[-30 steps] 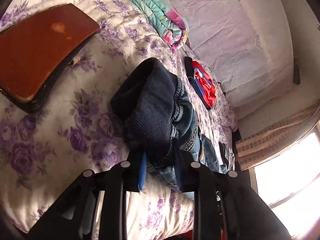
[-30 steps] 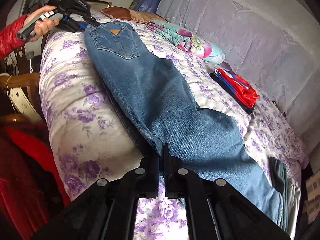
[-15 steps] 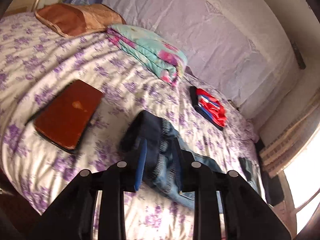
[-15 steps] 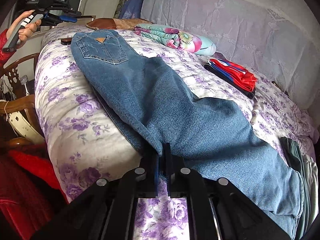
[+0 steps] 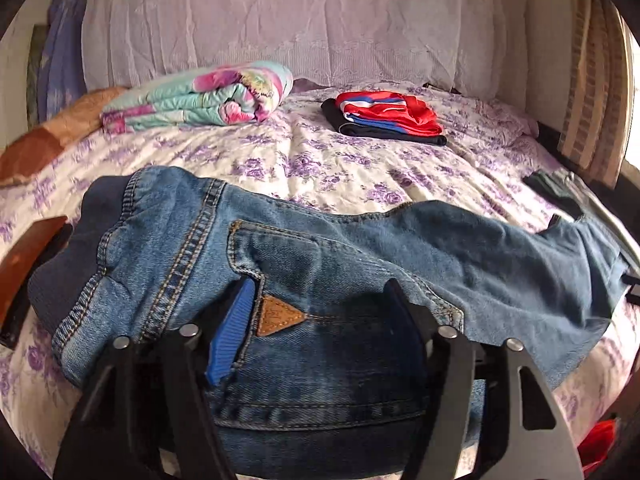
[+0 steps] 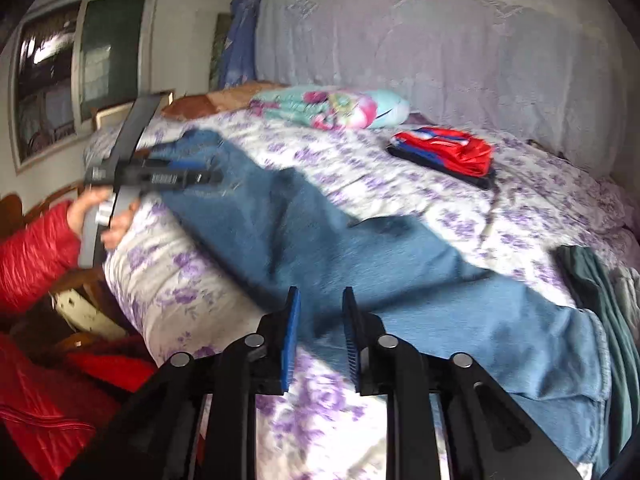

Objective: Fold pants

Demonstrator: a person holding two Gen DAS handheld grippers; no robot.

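Note:
Blue jeans [image 5: 344, 256] lie flat across the flowered bedspread [image 5: 320, 160], waistband to the left and the back pocket with its leather tag facing up. My left gripper [image 5: 320, 304] hovers over that pocket. Its jaws are opening wide, and the denim lies loose below them, not pinched. In the right wrist view the jeans [image 6: 360, 248] run from the far left towards the near right. My right gripper [image 6: 320, 312] is at their near edge with its jaws opening and its pads off the cloth. The left gripper [image 6: 204, 172] shows there too, held by a hand [image 6: 116, 220] in a red sleeve.
A folded floral quilt [image 5: 200, 100] and a folded red-and-blue garment [image 5: 388, 116] lie at the back of the bed. A brown board [image 5: 24, 268] lies left of the waistband. Dark green clothing [image 6: 592, 280] sits at the right edge. A wooden chair [image 6: 24, 208] stands beside the bed.
Both grippers have let go of the jeans and their jaws have parted. The left one rolled and swung round, leaving the waist flat on the bed. The right one drew back slightly.

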